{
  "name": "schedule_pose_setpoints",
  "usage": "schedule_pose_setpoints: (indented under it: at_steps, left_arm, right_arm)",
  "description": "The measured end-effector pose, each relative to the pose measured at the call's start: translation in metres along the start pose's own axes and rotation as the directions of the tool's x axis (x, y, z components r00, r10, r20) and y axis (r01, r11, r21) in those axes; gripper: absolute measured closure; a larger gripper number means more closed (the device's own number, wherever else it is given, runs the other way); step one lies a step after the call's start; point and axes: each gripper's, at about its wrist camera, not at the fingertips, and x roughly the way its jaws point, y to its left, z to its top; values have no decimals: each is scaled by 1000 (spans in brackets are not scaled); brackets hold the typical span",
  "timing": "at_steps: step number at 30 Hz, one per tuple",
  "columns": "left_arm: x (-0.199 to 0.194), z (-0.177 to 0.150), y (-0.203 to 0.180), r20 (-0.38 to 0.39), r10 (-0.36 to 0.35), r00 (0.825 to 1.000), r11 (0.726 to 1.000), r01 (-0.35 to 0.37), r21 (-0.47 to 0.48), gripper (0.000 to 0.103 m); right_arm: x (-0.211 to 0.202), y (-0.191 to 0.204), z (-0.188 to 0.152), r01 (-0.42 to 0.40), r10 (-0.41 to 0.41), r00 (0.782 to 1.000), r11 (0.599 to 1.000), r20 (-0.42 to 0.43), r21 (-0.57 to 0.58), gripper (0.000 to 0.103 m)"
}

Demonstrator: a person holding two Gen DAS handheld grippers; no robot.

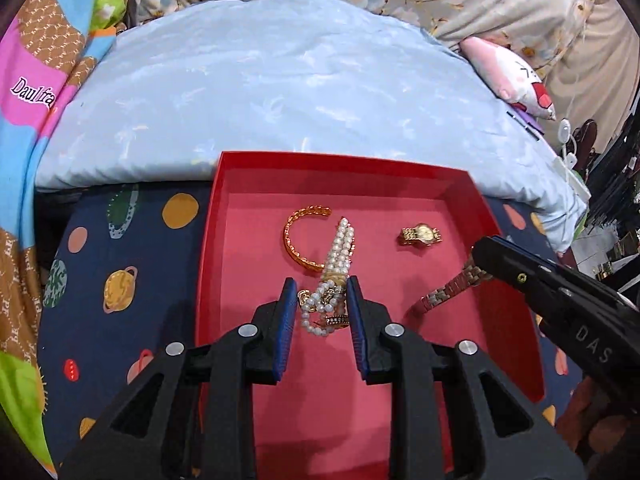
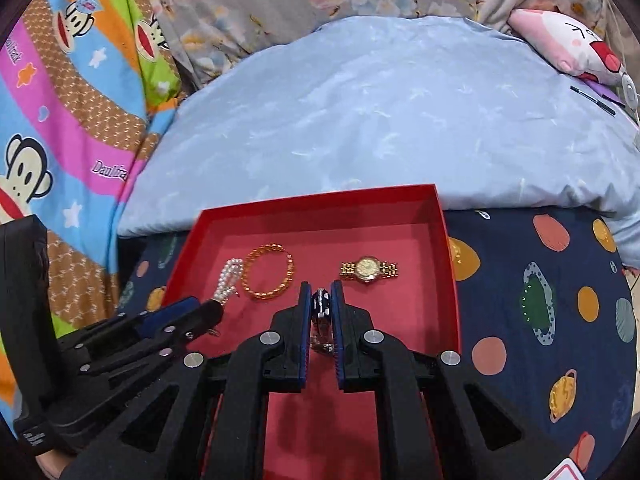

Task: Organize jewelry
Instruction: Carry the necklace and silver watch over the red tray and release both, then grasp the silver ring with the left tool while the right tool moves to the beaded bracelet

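A red box (image 1: 456,196) (image 2: 448,248) sits on a navy planet-print sheet. In it lie a gold bangle (image 1: 298,242) (image 2: 267,276), a gold watch (image 1: 421,235) (image 2: 369,269) and a pearl bracelet (image 1: 338,256) (image 2: 230,276). My left gripper (image 1: 322,294) is open, its pads on either side of the pearl bracelet's near end, where small gold pieces lie. My right gripper (image 2: 321,304) is shut on a dark-faced watch (image 2: 322,306) with a rose-gold band (image 1: 450,286), held low over the box's right side.
A pale blue pillow (image 1: 288,92) (image 2: 400,120) lies just behind the box. A colourful cartoon blanket (image 1: 36,80) (image 2: 68,120) is on the left and a pink plush (image 1: 516,76) (image 2: 568,44) at the far right. The bed edge drops off at the right.
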Motion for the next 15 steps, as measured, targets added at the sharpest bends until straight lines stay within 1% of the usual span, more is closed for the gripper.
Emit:
schedule_pose_setpoints:
  at_steps: [2, 3, 4, 6, 7, 10, 12, 15]
  left_arm:
    - [1, -1, 0, 2, -9, 1000, 1000, 9, -5, 78]
    - [-1, -1, 0, 9, -13, 1000, 1000, 13, -10, 74]
    - [-3, -1, 1, 17, -7, 1000, 1000, 8, -14, 61]
    - [-12, -1, 3, 40, 17, 999, 999, -16, -32, 43]
    - [-23, -2, 6, 64, 21, 998, 999, -18, -45, 43]
    - [-51, -8, 12, 102, 15, 995, 999, -9, -54, 42]
    - [-72, -16, 16, 126, 20, 992, 999, -14, -49, 42]
    - [-103, -36, 26, 146, 39, 988, 998, -30, -62, 42]
  right_arm:
    - [-3, -4, 0, 16, -16, 1000, 1000, 22, 5, 92]
    - [-9, -6, 0, 30, -30, 999, 1000, 40, 3, 91]
    - [-12, -7, 0, 38, -38, 998, 999, 49, 2, 91]
    - [-29, -8, -2, 55, -55, 995, 998, 80, 3, 88]
    - [-39, -9, -5, 57, -58, 994, 998, 95, 6, 84]
    - [-73, -9, -18, 67, -67, 988, 998, 135, 4, 73]
    - [-96, -7, -32, 78, -77, 985, 997, 153, -5, 70]
    - [-129, -8, -62, 71, -71, 985, 997, 159, 6, 66]
